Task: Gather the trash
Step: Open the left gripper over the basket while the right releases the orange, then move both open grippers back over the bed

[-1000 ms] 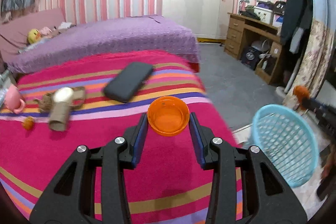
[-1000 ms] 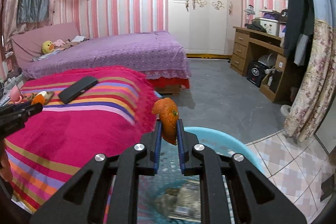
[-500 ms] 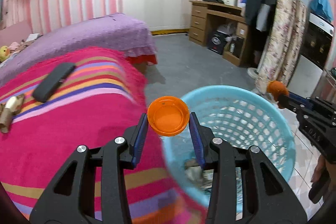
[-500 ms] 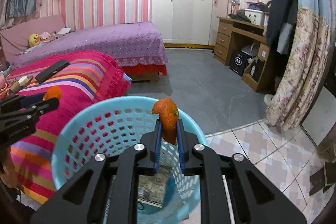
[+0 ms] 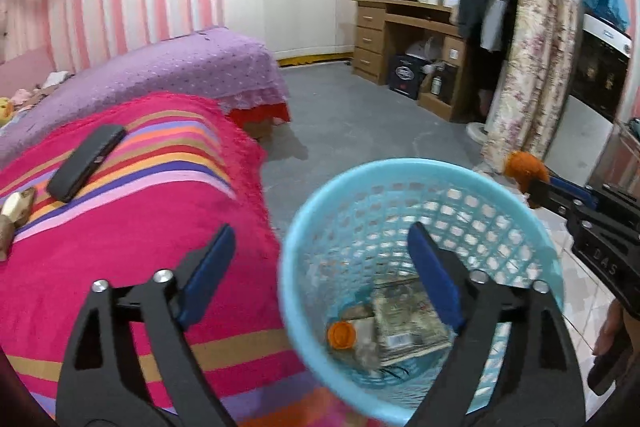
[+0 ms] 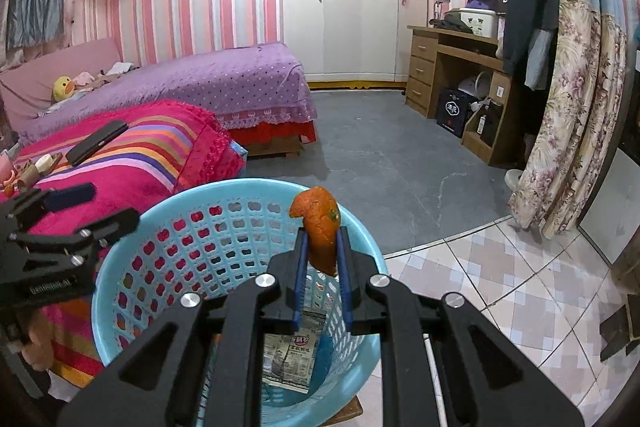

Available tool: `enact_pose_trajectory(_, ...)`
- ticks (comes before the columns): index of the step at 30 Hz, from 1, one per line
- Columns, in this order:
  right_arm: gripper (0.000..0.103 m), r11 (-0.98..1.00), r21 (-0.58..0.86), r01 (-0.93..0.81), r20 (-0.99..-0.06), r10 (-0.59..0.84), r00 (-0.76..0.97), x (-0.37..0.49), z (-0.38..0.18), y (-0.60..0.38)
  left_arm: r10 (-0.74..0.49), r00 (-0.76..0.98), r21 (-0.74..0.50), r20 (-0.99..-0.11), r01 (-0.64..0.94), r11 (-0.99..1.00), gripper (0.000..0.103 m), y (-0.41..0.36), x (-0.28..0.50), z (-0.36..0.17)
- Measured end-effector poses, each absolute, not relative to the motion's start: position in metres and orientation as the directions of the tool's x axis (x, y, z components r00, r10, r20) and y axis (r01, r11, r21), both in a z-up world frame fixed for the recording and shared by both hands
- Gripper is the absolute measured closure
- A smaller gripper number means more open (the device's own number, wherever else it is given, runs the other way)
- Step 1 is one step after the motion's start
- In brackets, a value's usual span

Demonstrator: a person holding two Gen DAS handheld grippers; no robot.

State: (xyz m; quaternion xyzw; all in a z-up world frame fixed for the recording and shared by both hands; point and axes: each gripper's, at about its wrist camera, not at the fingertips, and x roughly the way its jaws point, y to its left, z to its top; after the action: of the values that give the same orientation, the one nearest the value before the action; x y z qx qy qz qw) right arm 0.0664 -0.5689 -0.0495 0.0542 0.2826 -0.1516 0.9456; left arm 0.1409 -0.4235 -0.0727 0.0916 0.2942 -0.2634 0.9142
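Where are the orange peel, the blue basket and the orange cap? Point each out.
orange peel (image 6: 320,227): right wrist view, middle of the peel.
blue basket (image 5: 420,165): left wrist view, far rim.
orange cap (image 5: 341,334): left wrist view, its top face.

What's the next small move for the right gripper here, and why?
Probably open the right gripper: its fingers pinch the orange peel right above the blue basket. The left gripper is open, and an orange cap lies inside.

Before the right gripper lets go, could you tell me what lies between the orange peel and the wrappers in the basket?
In the right wrist view, only open air: the orange peel hangs over the wrappers.
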Motion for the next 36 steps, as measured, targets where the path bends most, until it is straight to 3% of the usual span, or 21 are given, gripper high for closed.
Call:
enact_pose_trajectory(8, 0.082, 0.951, 0.015, 0.308, -0.556, -0.248, 0.793, 0.077, -0.052, -0.561, -0.373, 0.736, 0.012, -0.565, 0.459, 0.888, 0.008, -0.388, 0.157, -0.066)
enact_pose_trajectory(9, 0.077, 0.950, 0.007, 0.313, -0.559, -0.256, 0.789, 0.079, -0.053, -0.559, -0.368, 0.740, 0.012, -0.563, 0.452, 0.892, 0.008, -0.385, 0.159, -0.065)
enact_pose_trajectory(11, 0.043, 0.944, -0.017, 0.330, -0.556, -0.283, 0.781, 0.080, -0.053, -0.556, -0.363, 0.744, 0.007, -0.561, 0.442, 0.897, 0.008, -0.376, 0.161, -0.063)
enact_pose_trajectory(17, 0.012, 0.918, -0.034, 0.394, -0.540, -0.349, 0.766, 0.082, -0.043, -0.548, -0.357, 0.750, -0.018, -0.557, 0.419, 0.908, 0.008, -0.350, 0.166, -0.054)
enact_pose_trajectory(21, 0.005, 0.910, -0.041, 0.414, -0.507, -0.376, 0.776, 0.085, -0.032, -0.535, -0.337, 0.766, -0.010, -0.547, 0.397, 0.918, 0.006, -0.328, 0.168, -0.046)
enact_pose_trajectory(36, 0.005, 0.959, -0.077, 0.273, -0.510, -0.274, 0.816, 0.138, -0.014, -0.431, -0.209, 0.815, 0.026, -0.540, 0.265, 0.964, 0.006, -0.196, 0.198, -0.016)
